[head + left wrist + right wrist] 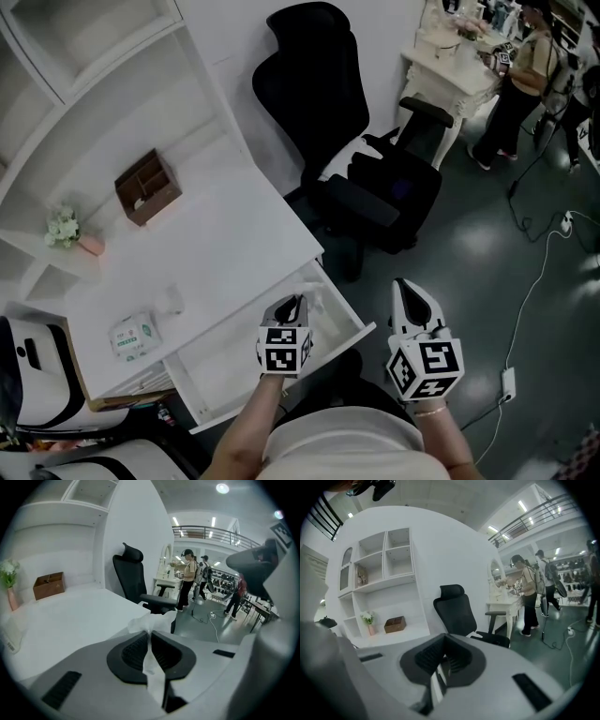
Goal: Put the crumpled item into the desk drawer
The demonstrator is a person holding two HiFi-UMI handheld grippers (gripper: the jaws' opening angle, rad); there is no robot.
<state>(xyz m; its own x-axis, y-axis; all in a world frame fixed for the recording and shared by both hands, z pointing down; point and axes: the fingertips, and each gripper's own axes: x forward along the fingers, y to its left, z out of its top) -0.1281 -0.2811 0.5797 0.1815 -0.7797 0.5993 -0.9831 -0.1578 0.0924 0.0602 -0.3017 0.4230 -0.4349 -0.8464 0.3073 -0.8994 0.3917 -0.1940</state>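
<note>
One crumpled tissue (140,622) clamped in left gripper (150,633)

A brown box (147,187) sits near a flower vase (67,232), with a tissue pack (131,336) well apart. Beyond a black office chair (347,141), a person (523,75) stands at a white dressing table (450,67).

I see ceiling lights (222,488) glaring overhead, and the dark floor (487,244) shows soft reflections. Both gripper views bend and darken at their edges.
</note>
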